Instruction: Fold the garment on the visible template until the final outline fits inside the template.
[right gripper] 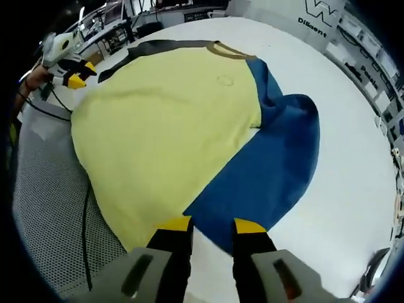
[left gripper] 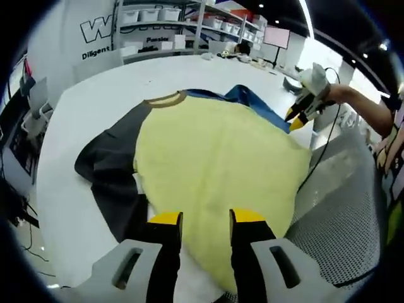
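A large white round table (left gripper: 95,95) was seen carrying a pale yellow knitted garment with one dark grey sleeve and one blue sleeve (left gripper: 214,164), laid flat and spread open. In the left gripper view the garment lay directly ahead of the left gripper (left gripper: 206,221), from about 10 to 2 o'clock, its hem nearest the jaws and partly overhanging a grey perforated mat (left gripper: 344,233) at 4 o'clock. Its long axis ran from hem to olive-brown collar (left gripper: 165,99), the collar pointing away toward 12 o'clock. The dark grey sleeve (left gripper: 110,167) was spread toward 9 o'clock; the blue sleeve (right gripper: 265,170) was seen in the right gripper view lying at 1 o'clock from the right gripper (right gripper: 212,222), whose tips sat just at the sleeve's edge. In that view the collar pointed toward 12 o'clock.

Both grippers' black jaws with yellow tips were seen spread apart, nothing being pinched between them. White shelving with bins (left gripper: 189,25) was visible beyond the table at 12 o'clock.
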A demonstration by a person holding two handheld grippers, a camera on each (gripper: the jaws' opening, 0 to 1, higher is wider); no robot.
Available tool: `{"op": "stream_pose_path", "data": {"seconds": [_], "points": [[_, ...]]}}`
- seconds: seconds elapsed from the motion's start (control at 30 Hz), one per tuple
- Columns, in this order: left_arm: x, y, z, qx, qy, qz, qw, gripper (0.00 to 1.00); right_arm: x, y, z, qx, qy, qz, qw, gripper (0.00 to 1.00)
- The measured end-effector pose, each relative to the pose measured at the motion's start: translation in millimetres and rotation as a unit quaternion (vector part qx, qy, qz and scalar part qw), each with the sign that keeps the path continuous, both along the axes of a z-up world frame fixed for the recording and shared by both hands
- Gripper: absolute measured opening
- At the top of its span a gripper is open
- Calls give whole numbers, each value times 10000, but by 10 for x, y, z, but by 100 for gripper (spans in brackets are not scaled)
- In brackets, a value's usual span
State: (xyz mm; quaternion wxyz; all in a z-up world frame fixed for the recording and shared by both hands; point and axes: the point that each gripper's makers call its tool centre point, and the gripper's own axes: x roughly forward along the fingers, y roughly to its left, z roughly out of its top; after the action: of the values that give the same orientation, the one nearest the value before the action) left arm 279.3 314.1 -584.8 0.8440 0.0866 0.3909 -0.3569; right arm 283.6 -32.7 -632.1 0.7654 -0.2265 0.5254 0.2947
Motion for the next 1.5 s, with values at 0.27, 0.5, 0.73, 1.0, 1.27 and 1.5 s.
{"op": "stream_pose_path", "data": {"seconds": [0.27,0.5,0.73,1.0,1.27,1.5], "points": [[42,-68,-37,-49,40,47,10000,25,42,-25,-50,-6,95,58,9999,20],[100,-73,-13,-204,-18,218,9996,27,44,-12,-96,-14,148,240,9996,21],[136,-38,21,-198,-137,354,9991,29,1,22,-121,-49,226,392,9990,16],[90,-39,5,-186,-115,366,9991,28,-12,13,-123,44,114,133,9998,1],[71,-62,-2,-186,-111,356,9991,28,69,-77,-93,505,124,-1000,9936,0],[93,-81,6,-179,-143,317,9992,29,367,70,533,2524,-356,-2572,9322,0]]}}
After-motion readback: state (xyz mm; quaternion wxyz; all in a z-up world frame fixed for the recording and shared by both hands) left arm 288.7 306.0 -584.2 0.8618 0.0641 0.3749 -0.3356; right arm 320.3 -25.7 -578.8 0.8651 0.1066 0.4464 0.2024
